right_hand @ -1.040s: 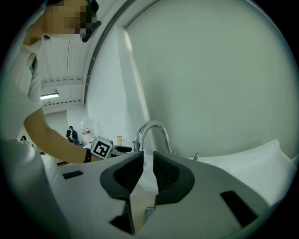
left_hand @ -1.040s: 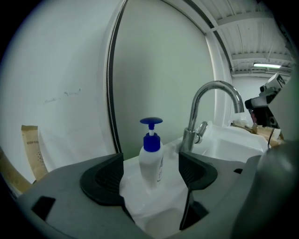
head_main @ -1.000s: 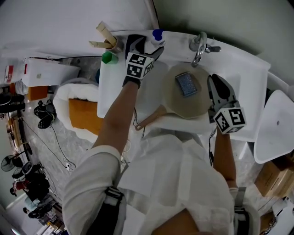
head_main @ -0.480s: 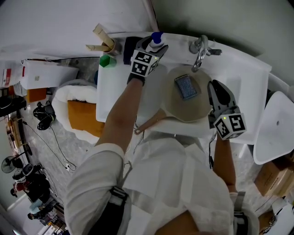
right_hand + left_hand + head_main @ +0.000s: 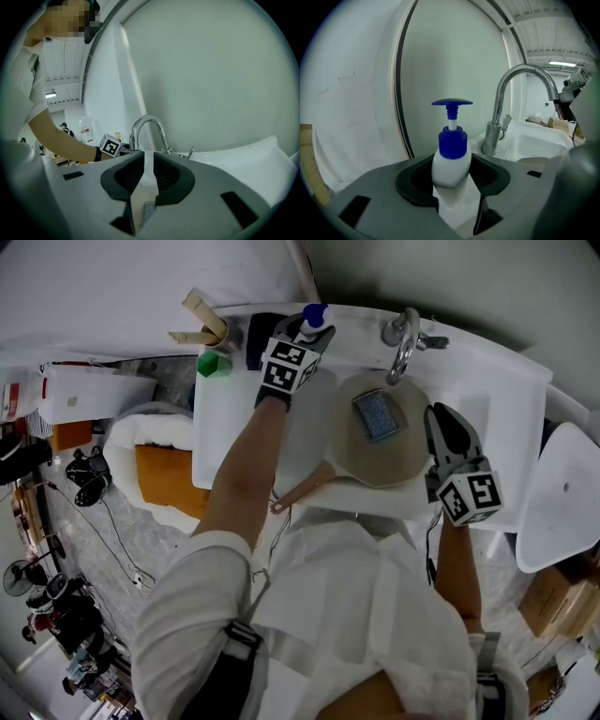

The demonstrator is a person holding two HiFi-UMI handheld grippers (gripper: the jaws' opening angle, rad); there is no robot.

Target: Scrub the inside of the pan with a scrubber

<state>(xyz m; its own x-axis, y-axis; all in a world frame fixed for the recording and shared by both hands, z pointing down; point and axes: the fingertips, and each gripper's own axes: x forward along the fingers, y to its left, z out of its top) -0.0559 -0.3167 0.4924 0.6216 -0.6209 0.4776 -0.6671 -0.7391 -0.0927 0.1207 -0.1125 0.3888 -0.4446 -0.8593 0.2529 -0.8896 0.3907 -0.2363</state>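
A beige pan (image 5: 403, 456) with a wooden handle (image 5: 302, 491) lies in the white sink. A blue-grey scrubber (image 5: 377, 415) rests inside it. My left gripper (image 5: 307, 334) (image 5: 452, 185) is at the back ledge. Its jaws have just been closing, and they now press on both sides of a white soap bottle (image 5: 451, 168) with a blue pump (image 5: 316, 314). My right gripper (image 5: 439, 418) (image 5: 144, 176) sits at the pan's right rim. Its jaws are nearly together, with the thin rim between them as far as I can see.
A chrome faucet (image 5: 403, 334) (image 5: 520, 93) arches over the sink behind the pan. On the left counter stand a green cup (image 5: 214, 364) and a holder with wooden utensils (image 5: 202, 320). A white lid-like piece (image 5: 562, 502) lies at the far right.
My left gripper moved up and to the right, from beside the green cup to the soap bottle, and closed round it. The right gripper and the pan kept still.
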